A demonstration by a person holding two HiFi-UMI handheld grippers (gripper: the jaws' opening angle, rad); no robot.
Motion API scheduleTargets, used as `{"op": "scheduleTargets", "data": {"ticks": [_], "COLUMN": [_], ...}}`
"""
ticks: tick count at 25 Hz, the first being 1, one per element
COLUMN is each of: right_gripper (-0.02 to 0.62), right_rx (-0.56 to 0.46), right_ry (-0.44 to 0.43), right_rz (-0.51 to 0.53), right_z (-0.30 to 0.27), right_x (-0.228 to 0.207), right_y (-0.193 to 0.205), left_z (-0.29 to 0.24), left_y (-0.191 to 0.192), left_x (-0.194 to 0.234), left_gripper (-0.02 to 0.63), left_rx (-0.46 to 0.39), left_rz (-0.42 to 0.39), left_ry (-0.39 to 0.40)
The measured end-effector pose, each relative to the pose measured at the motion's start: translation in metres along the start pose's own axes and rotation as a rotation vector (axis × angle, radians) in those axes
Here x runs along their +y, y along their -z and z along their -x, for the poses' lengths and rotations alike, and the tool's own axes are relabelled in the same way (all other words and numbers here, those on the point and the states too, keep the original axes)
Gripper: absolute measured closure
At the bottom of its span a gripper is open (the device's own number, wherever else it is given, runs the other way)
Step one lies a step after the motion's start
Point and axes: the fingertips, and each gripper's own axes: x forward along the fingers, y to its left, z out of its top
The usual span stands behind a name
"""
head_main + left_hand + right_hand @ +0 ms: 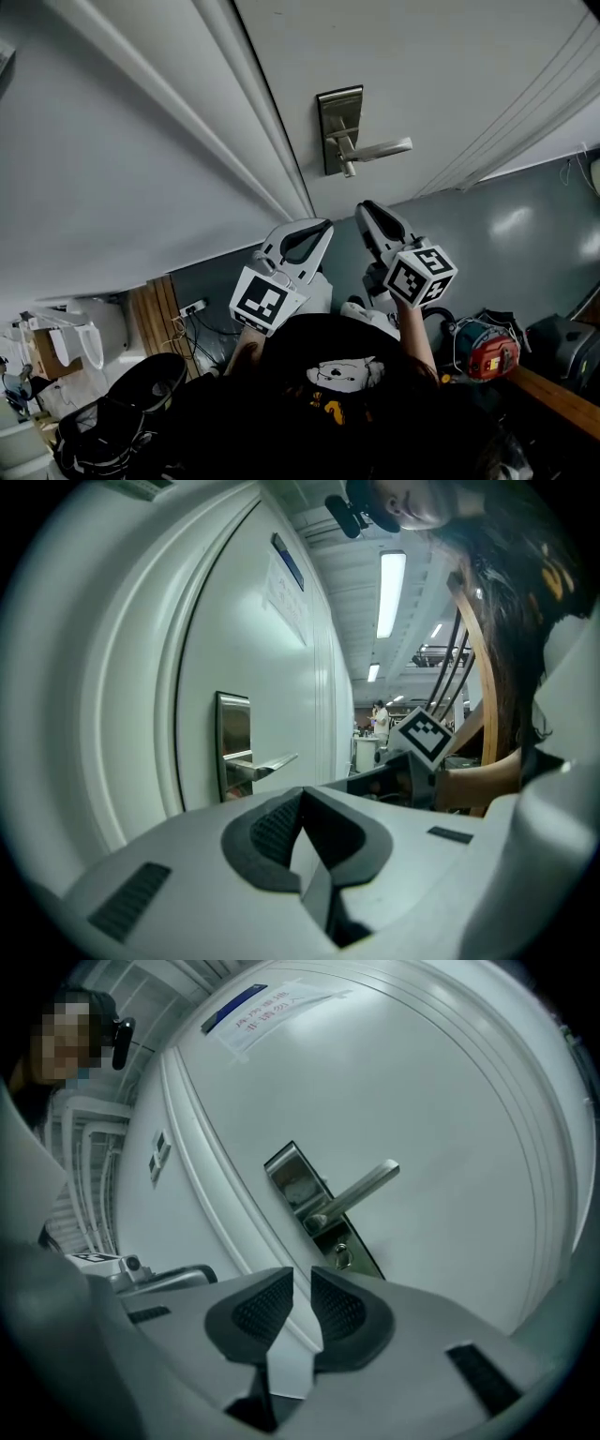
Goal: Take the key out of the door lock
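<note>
The key (pixel 342 1255) is not yet out. In the right gripper view it shows as a small rounded glint of metal seated low in the lock plate (pixel 292 1183), just below the lever handle (pixel 358 1192), near the middle of the frame. It is too small to make out its shape more closely, and the head view does not show it apart from the plate. As I judge it, the whole job remains: reach in, pinch the key, draw it out. The lock plate is a narrow rectangle of brushed metal, and the lever handle is a slim straight bar in the same satin finish. Around them the door (pixel 450 1129) is smooth and white-painted, with raised moulded ridges along its panel. A paper notice (pixel 267 1012) with a blue band sits at the upper left of the frame. The right tool (pixel 302 1274) faces the plate but stands apart from it, its jaws slightly spread with nothing between them. The left tool (pixel 302 794) has its tips pressed together on nothing. Both are shells of pale grey moulded plastic with dark, finely ribbed pads (pixel 258 1314), and each bears a black-and-white marker cube (pixel 422 274). The floor (pixel 525 216), at the right of the head view, is grey and glossy.
</note>
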Motion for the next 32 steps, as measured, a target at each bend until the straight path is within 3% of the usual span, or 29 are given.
{"op": "scheduleTargets", "data": {"ticks": [8, 14, 18, 23, 32], "right_gripper": [0.534, 0.512, 0.476, 0.476, 0.526], "right_rx": [-0.034, -0.074, -0.081, -0.125, -0.193], "right_ry": [0.071, 0.068, 0.035, 0.033, 0.034], "right_rz": [-0.156, -0.365, -0.446, -0.555, -0.652], "right_z": [-0.032, -0.058, -0.069, -0.077, -0.093], "right_x": [-0.02, -0.041, -0.045, -0.052, -0.068], "right_y": [0.005, 0.008, 0.01, 0.009, 0.008], "left_z": [-0.01, -0.015, -0.015, -0.016, -0.018], "left_y": [0.005, 0.007, 0.007, 0.005, 0.012], "left_x": [0.028, 0.041, 0.044, 0.049, 0.061], "left_gripper": [0.601, 0.601, 0.601, 0.601, 0.6], "left_rx": [-0.003, -0.01, -0.009, -0.016, -0.012], "left_rz": [-0.004, -0.011, -0.011, -0.013, -0.013], "left_ry": [0.094, 0.146, 0.173, 0.196, 0.218]}}
